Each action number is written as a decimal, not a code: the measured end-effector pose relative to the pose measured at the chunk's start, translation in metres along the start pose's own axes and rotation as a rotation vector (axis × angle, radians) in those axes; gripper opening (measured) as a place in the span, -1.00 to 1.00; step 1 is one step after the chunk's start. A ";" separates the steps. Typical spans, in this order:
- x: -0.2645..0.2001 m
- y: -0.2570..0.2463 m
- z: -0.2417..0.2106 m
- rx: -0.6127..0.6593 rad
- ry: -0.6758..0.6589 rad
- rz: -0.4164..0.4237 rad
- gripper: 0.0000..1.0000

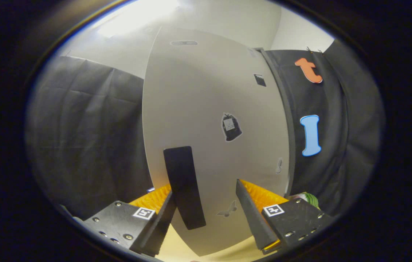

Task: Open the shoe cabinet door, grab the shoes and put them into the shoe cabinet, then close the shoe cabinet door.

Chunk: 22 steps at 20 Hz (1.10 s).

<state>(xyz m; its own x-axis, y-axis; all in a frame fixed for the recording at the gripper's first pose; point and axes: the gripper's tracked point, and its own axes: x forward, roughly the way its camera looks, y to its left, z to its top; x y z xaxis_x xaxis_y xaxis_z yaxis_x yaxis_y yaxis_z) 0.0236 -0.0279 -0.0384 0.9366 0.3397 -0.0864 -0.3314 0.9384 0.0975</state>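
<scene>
The gripper [206, 198] is held wide open, and nothing is gripped. The shoe cabinet door [206, 109] is seen right ahead, shut. Its dark handle [184, 187] is between the fingers, close to the left one, likely so it can be pinched and the door pulled open.

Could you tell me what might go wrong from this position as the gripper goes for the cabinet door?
1. The gripper is open, and the black handle lies close to the left finger, off-centre in the gap; closing may catch it unevenly and slip.
2. The cabinet door stands very close ahead, so pushing forward could ram the fingertips into it.
</scene>
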 end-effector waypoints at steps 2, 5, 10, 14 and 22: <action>0.017 0.011 -0.002 -0.002 0.001 0.011 0.87; 0.041 0.019 -0.009 0.019 0.013 -0.003 0.93; 0.070 0.028 -0.012 0.013 0.007 -0.039 0.95; 0.098 0.034 -0.013 0.029 0.002 -0.073 0.94; 0.140 0.035 -0.013 0.011 -0.016 -0.166 0.95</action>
<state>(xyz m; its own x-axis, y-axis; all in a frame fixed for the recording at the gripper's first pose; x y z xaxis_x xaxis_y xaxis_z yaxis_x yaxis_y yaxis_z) 0.1413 0.0529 -0.0596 0.9800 0.1790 -0.0866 -0.1708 0.9808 0.0942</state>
